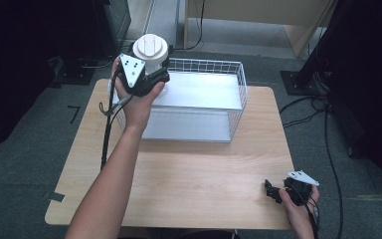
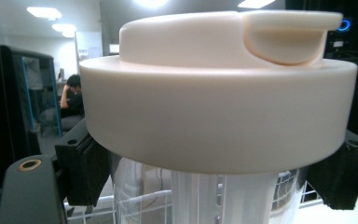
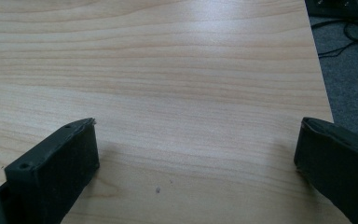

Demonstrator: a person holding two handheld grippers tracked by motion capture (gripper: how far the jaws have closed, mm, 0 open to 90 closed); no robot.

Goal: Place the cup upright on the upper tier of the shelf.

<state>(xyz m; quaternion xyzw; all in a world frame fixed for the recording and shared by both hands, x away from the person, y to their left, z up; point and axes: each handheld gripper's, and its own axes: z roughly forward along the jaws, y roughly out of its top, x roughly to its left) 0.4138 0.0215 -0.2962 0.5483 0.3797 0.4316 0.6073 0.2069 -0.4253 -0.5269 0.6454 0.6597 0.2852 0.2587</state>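
A clear plastic container [image 2: 200, 196] with a wide cream lid [image 1: 150, 48] hangs upright over the far left corner of the white wire basket [image 1: 240, 94]. My left gripper [image 1: 162, 72] is shut on the container's clear body just under the lid [image 2: 219, 93], one black pad [image 2: 86, 168] on each side. My right gripper [image 1: 274, 191] rests low over the wooden table [image 1: 199, 174] near its front right corner. Its jaws stand wide open, the fingers [image 3: 58, 172] with only bare wood between them.
The wire basket holds a white shelf panel [image 1: 199, 92] and takes up the far middle of the table. Black stands and cables [image 1: 318, 107] lie on the floor to the right. A cable [image 1: 107, 134] trails from the left gripper along the forearm.
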